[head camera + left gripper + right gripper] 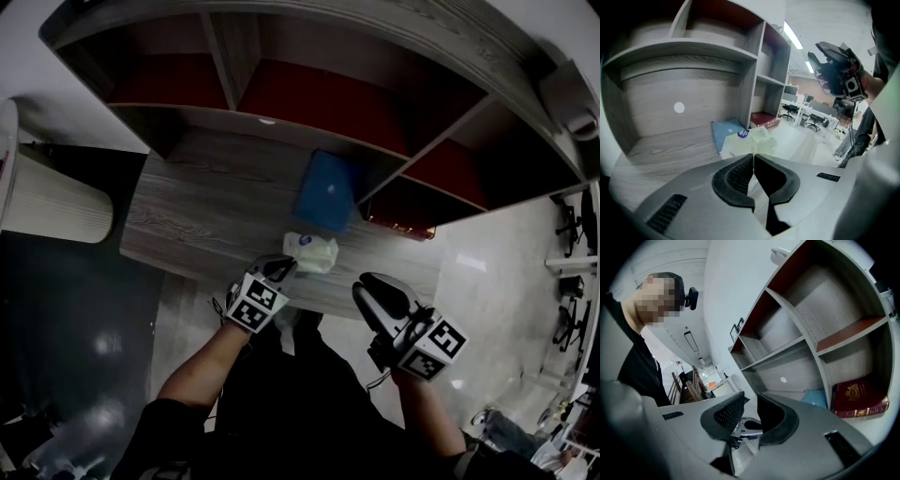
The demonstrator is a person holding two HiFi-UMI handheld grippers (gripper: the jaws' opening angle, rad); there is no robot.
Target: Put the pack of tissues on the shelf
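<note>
The pack of tissues [312,251], pale with a blue round sticker, lies on the wooden desk surface [206,206] near its front edge, below the shelf [281,103]. My left gripper [284,267] is shut on the near edge of the pack; in the left gripper view the jaws [753,158] pinch a thin flap of the wrapper, with the pack [757,138] just beyond them. My right gripper [367,287] hangs to the right of the pack, off the desk edge, open and empty [751,401]. It also shows raised in the left gripper view [834,65].
A blue pouch [326,192] leans at the back of the desk beside a shelf divider. A red book [403,225] lies in the low right compartment. A white ribbed cylinder [47,202] stands at the left. Office chairs [572,281] stand far right.
</note>
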